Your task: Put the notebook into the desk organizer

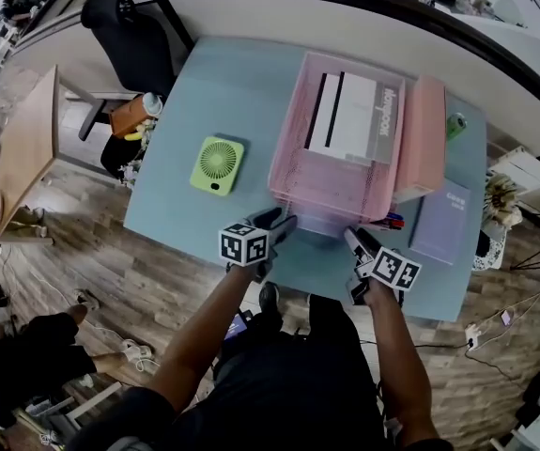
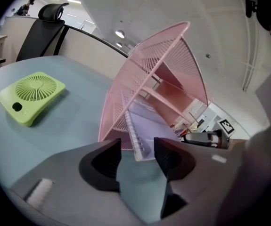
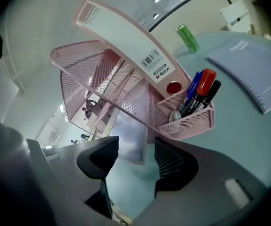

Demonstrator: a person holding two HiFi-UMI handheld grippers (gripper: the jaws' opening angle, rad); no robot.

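The pink mesh desk organizer [image 1: 300, 139] stands on the light blue table. A lavender spiral notebook [image 1: 322, 224] lies flat in its bottom tier, and its near edge sticks out at the front. My left gripper [image 1: 277, 225] is at the notebook's left front corner and my right gripper [image 1: 356, 242] at its right front corner. In the left gripper view the spiral edge of the notebook [image 2: 139, 138] lies just past the open left gripper [image 2: 137, 155], with gaps on both sides. In the right gripper view the notebook [image 3: 128, 133] sits beyond the open right gripper [image 3: 136, 155], untouched.
A green fan [image 1: 217, 164] lies left of the organizer. White papers [image 1: 349, 116] fill its top tray, with a pink file box [image 1: 422, 139] and a pen cup [image 3: 192, 109] at its right. A second lavender notebook [image 1: 443, 222] and a green bottle [image 1: 455, 125] lie further right.
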